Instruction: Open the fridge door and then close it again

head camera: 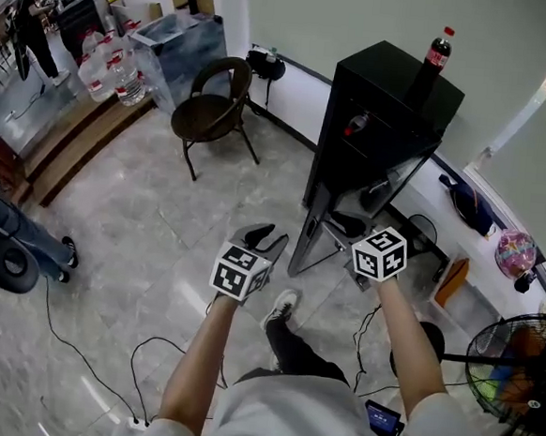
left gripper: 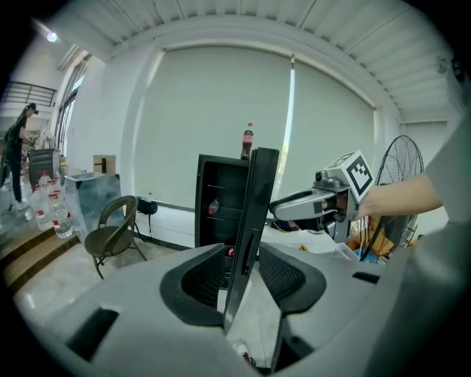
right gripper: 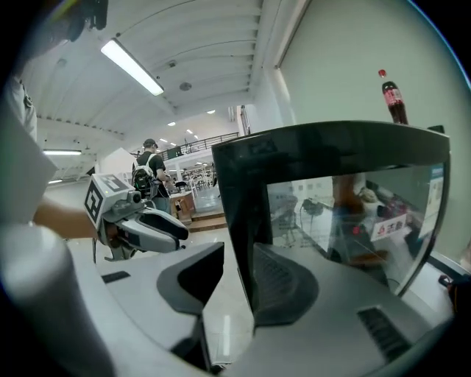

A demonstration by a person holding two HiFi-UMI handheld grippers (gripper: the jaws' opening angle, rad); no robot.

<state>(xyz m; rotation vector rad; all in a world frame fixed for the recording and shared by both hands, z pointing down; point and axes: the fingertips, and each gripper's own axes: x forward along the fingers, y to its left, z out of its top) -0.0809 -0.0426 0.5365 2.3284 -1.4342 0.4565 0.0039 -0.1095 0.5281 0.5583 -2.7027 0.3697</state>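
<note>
A black mini fridge point(head camera: 385, 108) stands by the wall with a cola bottle point(head camera: 438, 49) on top. Its glass door point(head camera: 311, 234) is swung out towards me. My left gripper point(head camera: 269, 238) is level with the door's free edge. In the left gripper view that edge point(left gripper: 254, 206) runs up between the jaws of the left gripper point(left gripper: 243, 276), and a gap shows beside the left pad. My right gripper point(head camera: 354, 236) is on the door's other side. In the right gripper view the door's black frame point(right gripper: 243, 213) stands between the jaws of the right gripper point(right gripper: 239, 280), clear of the left pad.
A brown chair point(head camera: 216, 104) stands left of the fridge, with a glass tank point(head camera: 178, 45) and several water bottles point(head camera: 106, 68) behind it. A floor fan point(head camera: 516, 363) is at the right. Cables point(head camera: 83, 357) trail over the tiles. A person point(head camera: 30, 15) stands far back left.
</note>
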